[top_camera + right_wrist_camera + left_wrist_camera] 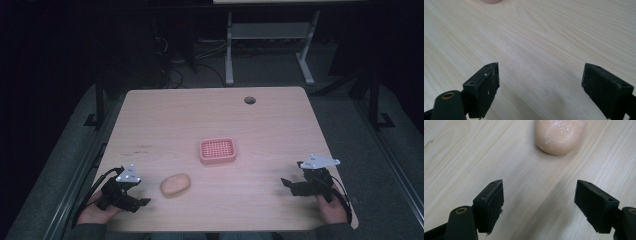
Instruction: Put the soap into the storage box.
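Note:
A peach-coloured oval bar of soap (175, 184) lies on the wooden table, front left of centre. In the left gripper view the soap (559, 135) lies just ahead of the wide-apart jaws. My left gripper (141, 203) is open at the front left edge, a short way left of the soap. A pink slotted soap dish (218, 150) sits mid-table. My right gripper (285, 184) is open near the front right edge, with bare wood between its jaws. The dish's pink edge (491, 1) peeks in at the top of the right gripper view.
The table (165, 115) has a round cable hole (249, 100) near its far edge. Behind it, on the dark floor, stand the white legs of another desk (229, 50) and some cables. A hand holds each gripper at the near edge.

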A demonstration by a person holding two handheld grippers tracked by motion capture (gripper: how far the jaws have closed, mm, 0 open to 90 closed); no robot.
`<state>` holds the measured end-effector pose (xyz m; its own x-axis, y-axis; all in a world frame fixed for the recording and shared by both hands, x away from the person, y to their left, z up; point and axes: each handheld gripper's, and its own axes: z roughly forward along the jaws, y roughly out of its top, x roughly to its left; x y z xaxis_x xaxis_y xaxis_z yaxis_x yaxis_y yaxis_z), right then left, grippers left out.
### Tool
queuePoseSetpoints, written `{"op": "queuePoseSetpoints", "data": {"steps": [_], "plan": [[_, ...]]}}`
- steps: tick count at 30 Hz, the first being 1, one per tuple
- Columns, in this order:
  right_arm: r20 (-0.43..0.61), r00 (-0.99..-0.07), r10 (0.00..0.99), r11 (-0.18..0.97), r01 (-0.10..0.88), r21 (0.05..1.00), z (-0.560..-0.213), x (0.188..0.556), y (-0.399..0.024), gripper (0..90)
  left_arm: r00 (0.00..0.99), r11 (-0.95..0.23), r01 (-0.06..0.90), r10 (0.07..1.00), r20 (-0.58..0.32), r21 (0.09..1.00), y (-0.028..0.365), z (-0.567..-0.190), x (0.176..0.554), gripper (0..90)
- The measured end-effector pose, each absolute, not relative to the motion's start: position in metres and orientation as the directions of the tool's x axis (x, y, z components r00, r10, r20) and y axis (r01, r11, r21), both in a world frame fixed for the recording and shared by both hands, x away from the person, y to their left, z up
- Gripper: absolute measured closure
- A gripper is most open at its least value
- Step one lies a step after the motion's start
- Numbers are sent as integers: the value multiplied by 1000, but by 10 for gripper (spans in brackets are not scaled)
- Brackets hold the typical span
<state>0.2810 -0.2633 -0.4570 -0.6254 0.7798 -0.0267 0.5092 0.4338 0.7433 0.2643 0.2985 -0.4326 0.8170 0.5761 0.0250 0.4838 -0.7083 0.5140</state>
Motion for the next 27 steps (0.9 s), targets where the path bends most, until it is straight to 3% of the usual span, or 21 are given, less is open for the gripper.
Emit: {"op": "queuePoseSetpoints", "data": {"steps": [27], "plan": [[-33, -638, 769, 447, 500, 742, -456, 280, -263, 141, 862, -753, 414, 504, 45, 511, 270, -429, 267, 208]]}}
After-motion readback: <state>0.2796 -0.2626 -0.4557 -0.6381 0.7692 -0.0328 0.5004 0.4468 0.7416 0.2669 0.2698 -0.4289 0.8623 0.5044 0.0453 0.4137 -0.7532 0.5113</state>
